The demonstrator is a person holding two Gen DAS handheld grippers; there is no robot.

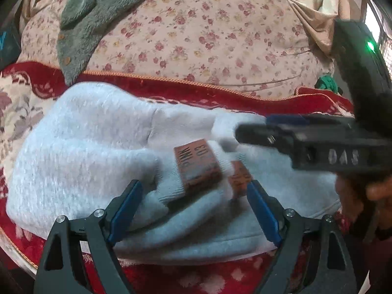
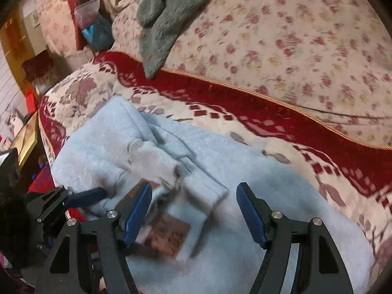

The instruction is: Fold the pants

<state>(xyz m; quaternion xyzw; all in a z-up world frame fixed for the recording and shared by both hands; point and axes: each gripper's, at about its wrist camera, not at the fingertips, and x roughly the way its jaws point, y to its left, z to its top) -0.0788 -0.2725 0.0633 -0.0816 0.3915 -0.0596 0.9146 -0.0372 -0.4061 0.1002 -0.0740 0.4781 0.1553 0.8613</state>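
Lying bunched: pale blue pants.

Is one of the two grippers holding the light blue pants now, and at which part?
Nothing is held. The left gripper and the right gripper both stand open over the cuffs of the folded pants, pads not pressing.

Left wrist view close above the pants, angled down toward the pillow, right wrist view likewise, both sharing pants, pillow, bed
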